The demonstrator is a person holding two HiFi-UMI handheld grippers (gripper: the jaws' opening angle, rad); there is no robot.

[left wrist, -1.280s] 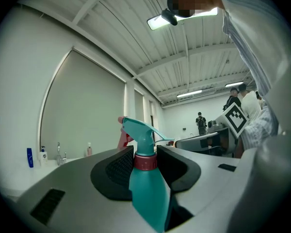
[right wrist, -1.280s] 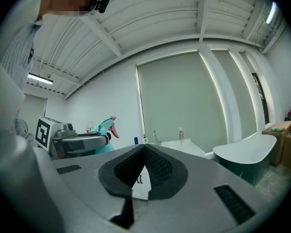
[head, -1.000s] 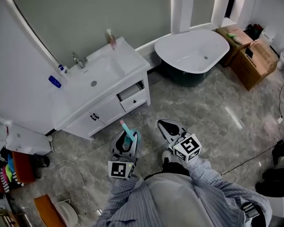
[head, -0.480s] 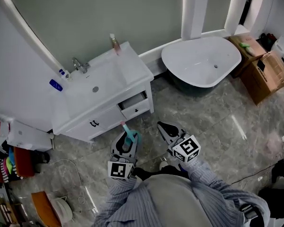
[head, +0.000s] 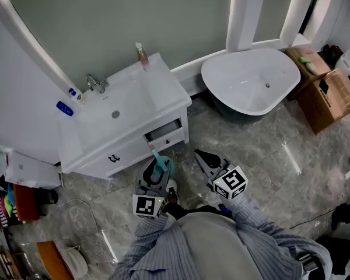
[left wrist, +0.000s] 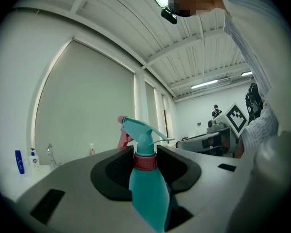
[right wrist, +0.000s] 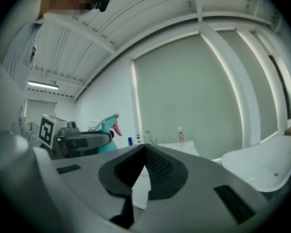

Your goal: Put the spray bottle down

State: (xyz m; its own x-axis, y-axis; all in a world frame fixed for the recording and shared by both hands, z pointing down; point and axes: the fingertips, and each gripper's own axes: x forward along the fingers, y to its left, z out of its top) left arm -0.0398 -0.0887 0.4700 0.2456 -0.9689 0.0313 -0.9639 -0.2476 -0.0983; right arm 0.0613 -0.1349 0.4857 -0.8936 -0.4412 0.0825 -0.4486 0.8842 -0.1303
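Vanity (head: pixel 163 95): white, on the left against the wall, tap (head: pixel 95 81) at the back, one drawer (head: pixel 163 134) ajar on its front. The counter is mostly bare, which looks like a likely landing spot.
Left gripper (head: pixel 156 172): points level at the vanity front, jaws clamped on the bottle at its red collar.
Bottle (left wrist: pixel 148 188): teal with a pink nozzle, upright between those jaws, trigger head sticking up above them. It hangs over the floor just short of the drawer, touching nothing but the pads.
Right gripper (head: pixel 203 156): just beside the left one and level too, jaws pressed together with nothing between them. It's a spectator for now.
Tub (head: pixel 221 77): white, well off to the right by the wall, with boxes (head: pixel 329 98) beyond it in the corner.
Done: the bottle is firmly gripped and near the vanity.
Left to do: everything that counts. There is no surface under the bottle yet, so it needs carrying over one and lowering till the base sits flat. Then the jaws must spread and back off.
Watch: it's a tall, narrow bottle held high up, so a crooked release could topple it.
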